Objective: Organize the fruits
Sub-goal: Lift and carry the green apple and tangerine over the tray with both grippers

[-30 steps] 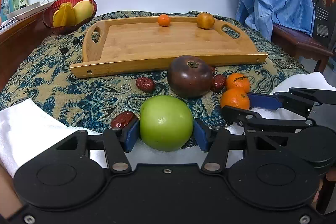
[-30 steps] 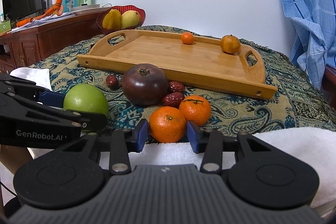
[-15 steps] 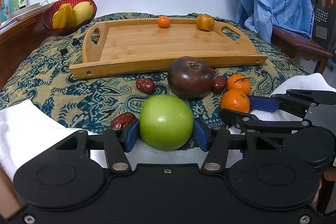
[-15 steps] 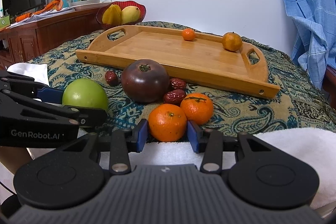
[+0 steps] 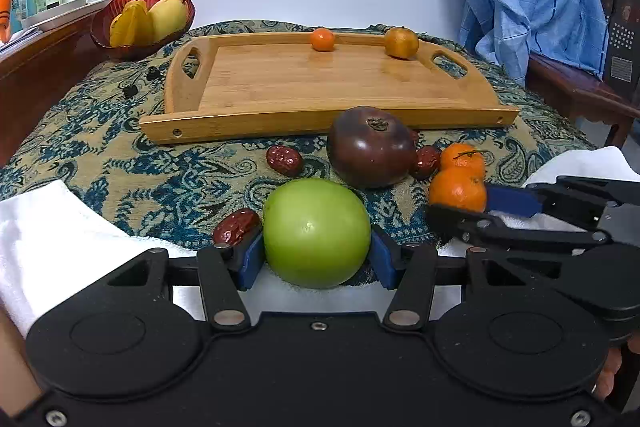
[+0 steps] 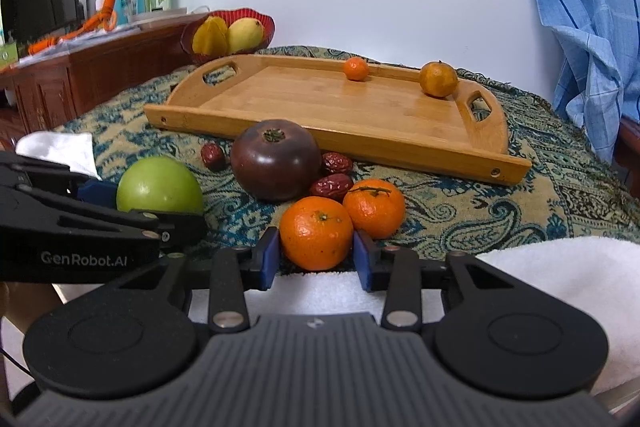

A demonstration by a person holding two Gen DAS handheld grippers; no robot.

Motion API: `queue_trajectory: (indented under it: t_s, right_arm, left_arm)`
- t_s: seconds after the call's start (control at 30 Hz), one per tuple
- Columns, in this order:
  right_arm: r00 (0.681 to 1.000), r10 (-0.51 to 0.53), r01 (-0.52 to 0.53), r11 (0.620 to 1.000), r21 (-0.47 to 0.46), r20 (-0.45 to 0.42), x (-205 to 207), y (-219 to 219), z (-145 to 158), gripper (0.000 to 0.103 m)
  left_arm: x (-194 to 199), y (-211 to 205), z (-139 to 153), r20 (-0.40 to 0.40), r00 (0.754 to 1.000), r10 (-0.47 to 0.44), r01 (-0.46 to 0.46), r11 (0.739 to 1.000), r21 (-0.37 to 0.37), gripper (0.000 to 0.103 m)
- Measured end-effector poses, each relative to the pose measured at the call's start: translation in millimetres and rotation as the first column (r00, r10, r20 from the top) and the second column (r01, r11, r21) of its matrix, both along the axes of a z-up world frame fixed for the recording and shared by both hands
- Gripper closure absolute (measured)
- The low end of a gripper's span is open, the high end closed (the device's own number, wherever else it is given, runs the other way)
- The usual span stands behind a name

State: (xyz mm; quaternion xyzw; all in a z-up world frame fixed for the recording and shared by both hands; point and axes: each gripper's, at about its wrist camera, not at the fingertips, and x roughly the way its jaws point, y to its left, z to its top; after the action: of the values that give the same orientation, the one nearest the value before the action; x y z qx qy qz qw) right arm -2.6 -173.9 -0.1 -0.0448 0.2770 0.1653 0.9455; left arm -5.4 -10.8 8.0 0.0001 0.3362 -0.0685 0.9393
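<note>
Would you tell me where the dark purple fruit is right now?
The dark purple fruit lies on the patterned cloth, before the wooden tray, beyond the green apple.

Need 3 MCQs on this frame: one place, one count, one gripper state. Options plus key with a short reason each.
1. Where does the dark purple fruit sit?
A. on the wooden tray
B. on the cloth in front of the wooden tray
C. in the red bowl

2. How many fruits lie on the tray?
A. two
B. four
C. none

3. What is the left gripper closed on?
A. a red date
B. nothing
C. the green apple

Key: 1 B, it rests on the patterned cloth by the tray's near rim. 2 A, one small orange and one larger yellowish one. 3 C, both blue pads press the apple's sides.
</note>
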Motion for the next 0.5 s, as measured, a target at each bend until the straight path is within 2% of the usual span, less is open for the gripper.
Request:
queue_trajectory:
  t_s: [0.5]
  right_arm:
    - [0.996,-0.006,-0.003,0.994,0.11,0.085,-6,-10,19,0.061]
  left_arm:
    - [0,-5,19,0.033,0.999,0.014,-0.014,1.0,0.02,0.051]
